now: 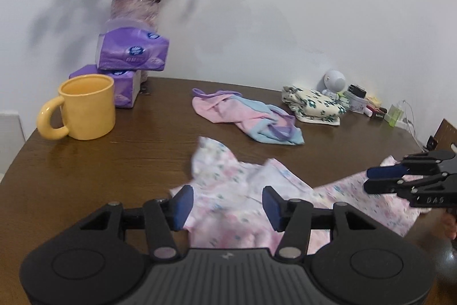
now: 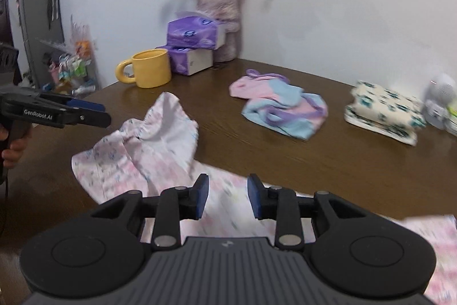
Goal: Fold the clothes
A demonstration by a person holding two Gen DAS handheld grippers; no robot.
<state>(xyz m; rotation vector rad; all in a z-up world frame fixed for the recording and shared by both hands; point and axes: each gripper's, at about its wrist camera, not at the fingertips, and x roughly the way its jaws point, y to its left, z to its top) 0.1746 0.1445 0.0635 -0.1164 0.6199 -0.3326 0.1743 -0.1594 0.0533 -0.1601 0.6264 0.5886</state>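
Left gripper [image 1: 228,206] jaws stand apart, nothing clamped; right gripper [image 2: 227,196] jaws likewise apart. Both hover over the pink floral garment [image 2: 160,145] (crumpled, near table edge). Farther back on the wooden table [image 2: 328,162]: pastel garment [image 2: 282,110], folded floral cloth [image 2: 382,112], yellow mug [image 2: 151,72].

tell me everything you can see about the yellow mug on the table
The yellow mug looks like glossy ceramic, wide and cylindrical, with a thick loop handle. It stands upright on the brown wooden table near its far corner, just in front of two stacked purple tissue packs; whether it touches them is unclear. Its inside is hidden. Neither tool is near it.
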